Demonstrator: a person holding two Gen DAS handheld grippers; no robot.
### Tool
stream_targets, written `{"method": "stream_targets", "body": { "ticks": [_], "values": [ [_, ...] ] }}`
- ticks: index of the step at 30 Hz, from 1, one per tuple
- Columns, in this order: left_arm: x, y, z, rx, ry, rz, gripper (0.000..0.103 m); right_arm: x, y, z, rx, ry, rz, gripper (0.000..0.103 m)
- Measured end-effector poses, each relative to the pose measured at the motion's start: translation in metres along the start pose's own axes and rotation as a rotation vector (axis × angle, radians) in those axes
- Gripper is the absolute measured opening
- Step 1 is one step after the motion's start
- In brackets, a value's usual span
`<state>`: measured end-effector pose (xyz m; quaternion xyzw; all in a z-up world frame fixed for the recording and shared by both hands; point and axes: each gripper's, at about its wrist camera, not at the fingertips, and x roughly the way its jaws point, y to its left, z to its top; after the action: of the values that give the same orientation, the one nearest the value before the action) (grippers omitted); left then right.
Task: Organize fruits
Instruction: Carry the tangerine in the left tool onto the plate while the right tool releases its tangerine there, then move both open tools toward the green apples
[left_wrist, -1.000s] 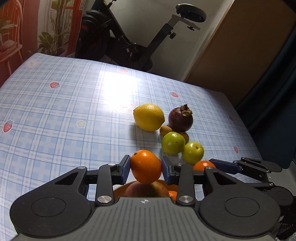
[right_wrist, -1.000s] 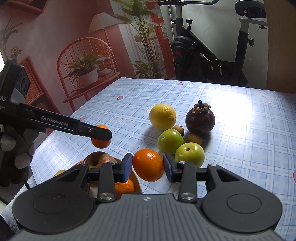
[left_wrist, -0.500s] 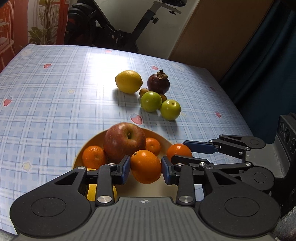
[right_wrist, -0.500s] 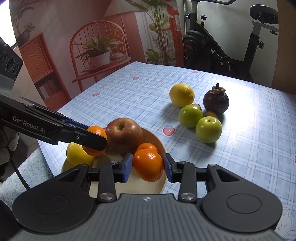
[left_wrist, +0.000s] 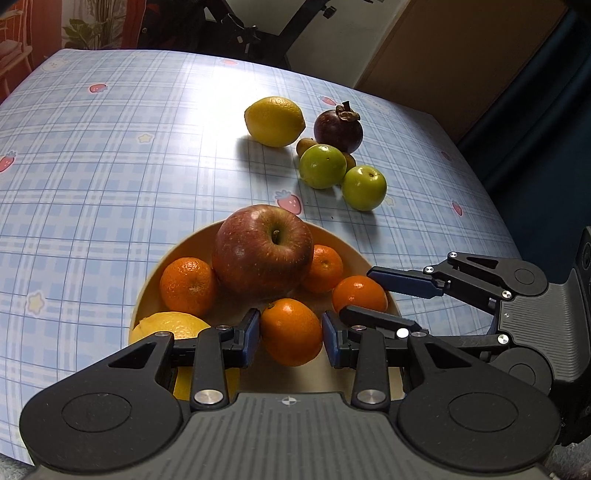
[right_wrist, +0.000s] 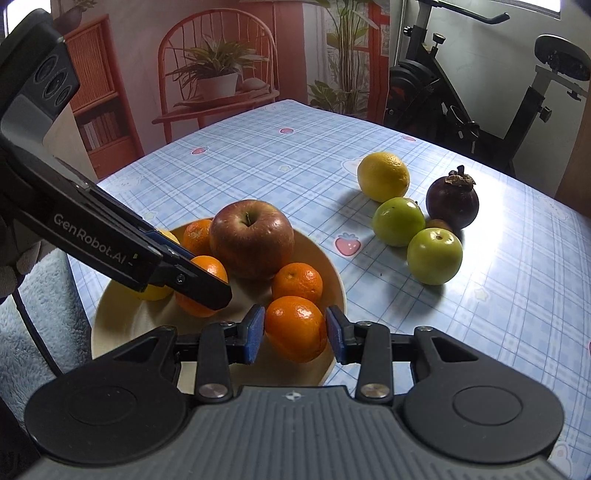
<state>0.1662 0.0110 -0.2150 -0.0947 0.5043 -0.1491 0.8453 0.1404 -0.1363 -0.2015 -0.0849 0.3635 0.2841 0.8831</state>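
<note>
- Left gripper (left_wrist: 291, 338) is clamped on an orange (left_wrist: 291, 332), lower centre of the left wrist frame, hanging over the near part of the bowl (left_wrist: 147, 291).
- Right gripper (right_wrist: 295, 334) is clamped on a second orange (right_wrist: 297, 326), lower centre of the right wrist frame, over the bowl's near right rim.
- Bowl already holds a red apple (left_wrist: 263, 249), three small oranges around it and a yellow fruit (left_wrist: 170, 326) at the lower left. It's crowded.
- Risk one, my read: both grippers converge on the same near part of the bowl. The right one's fingers show at the right of the left wrist frame, just beside the left one's. A finger clash could knock a fruit loose.
- Risk two: if I let go while high, an orange may bounce off the apple or a neighbour and roll over the rim onto the tablecloth (left_wrist: 92, 166).
- Risk three: the right orange sits close to the rim; dropped there it could tip outward, not inward.
- Risk four: nudging the apple could shove the small oranges out the far side.
- Still loose on the cloth, upper right of both frames: a lemon (left_wrist: 275, 121), a dark purple fruit (left_wrist: 338, 127), two green apples (left_wrist: 341, 177), plus small brown fruits half hidden between them.
</note>
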Motion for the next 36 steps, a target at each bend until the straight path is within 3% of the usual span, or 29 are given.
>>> {"method": "stream_targets", "body": {
  "ticks": [17,26,28,30,32,36],
  "values": [
    [-0.007,-0.001,0.002,0.011,-0.029,0.008,0.038,-0.016,-0.003,-0.003,0.004,-0.026,-0.028,0.043],
    [-0.054,-0.001,-0.006,0.045,-0.160,0.040,0.038,-0.030,-0.006,-0.007,0.049,-0.032,-0.050,0.043],
    [-0.065,0.005,-0.009,0.029,-0.195,0.053,0.038,-0.033,-0.006,-0.010,0.056,-0.036,-0.061,0.042],
    [-0.075,0.015,-0.013,0.002,-0.232,0.084,0.038,-0.035,-0.009,-0.011,0.081,-0.034,-0.072,0.029],
    [-0.081,0.026,-0.016,-0.026,-0.248,0.105,0.038,-0.034,-0.013,-0.013,0.113,-0.025,-0.071,0.023],
    [-0.081,0.043,-0.024,-0.068,-0.231,0.130,0.038,-0.033,-0.011,-0.016,0.122,-0.008,-0.064,0.022]
  ]
}}
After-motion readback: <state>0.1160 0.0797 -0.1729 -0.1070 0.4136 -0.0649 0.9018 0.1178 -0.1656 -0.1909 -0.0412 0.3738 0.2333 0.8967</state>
